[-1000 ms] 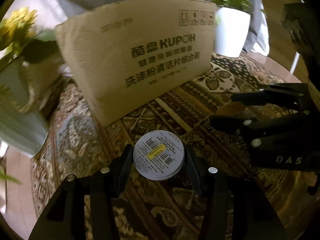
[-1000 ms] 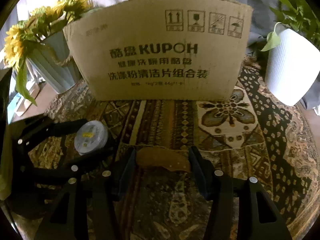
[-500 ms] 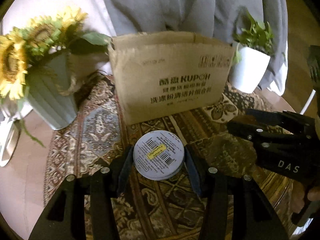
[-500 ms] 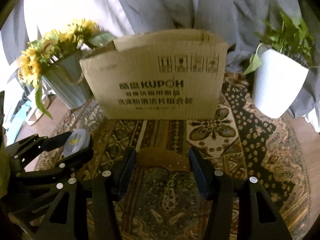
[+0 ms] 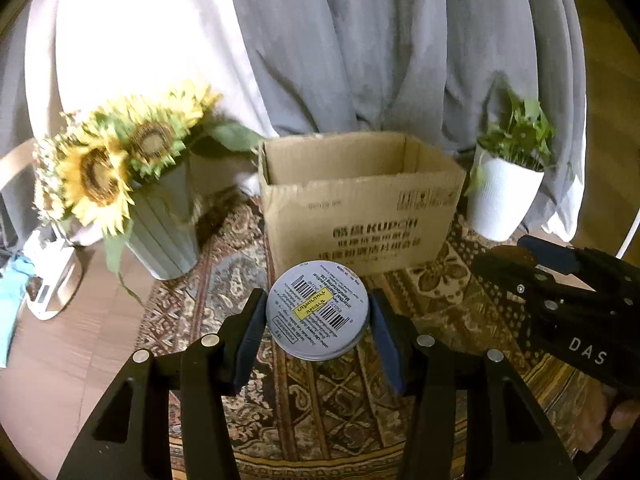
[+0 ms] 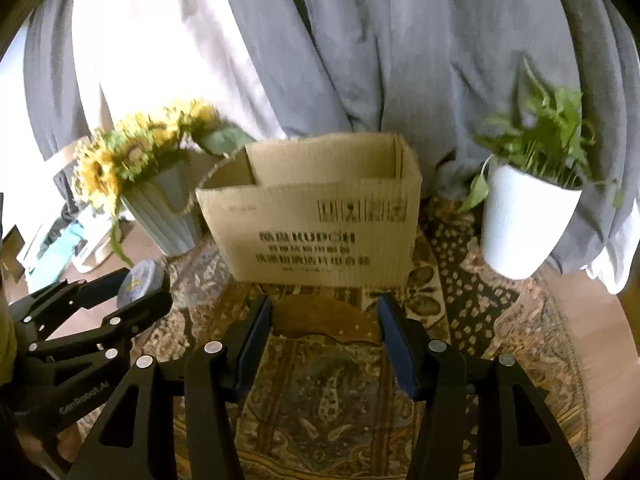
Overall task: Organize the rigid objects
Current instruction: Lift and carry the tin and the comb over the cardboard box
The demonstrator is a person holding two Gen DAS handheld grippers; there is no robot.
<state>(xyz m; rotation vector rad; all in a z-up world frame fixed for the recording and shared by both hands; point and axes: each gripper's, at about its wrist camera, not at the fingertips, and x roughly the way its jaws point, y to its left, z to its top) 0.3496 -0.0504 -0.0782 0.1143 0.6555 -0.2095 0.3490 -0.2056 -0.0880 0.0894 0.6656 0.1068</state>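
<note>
My left gripper is shut on a round silver tin with barcodes and a yellow label, held above the patterned table. In the right wrist view my right gripper is shut on a flat brown wooden piece with a curved top edge. An open cardboard box printed KUPOH stands beyond both grippers; its inside shows from above. The left gripper and tin appear at the left of the right wrist view. The right gripper with the brown piece shows at the right of the left wrist view.
A grey ribbed vase of sunflowers stands left of the box, and a white pot with a green plant stands right of it. A patterned cloth covers the round table. Grey curtains hang behind.
Both grippers have risen with their objects and pulled back from the box; it looks smaller and its open top is now visible. The left gripper has rolled level.
</note>
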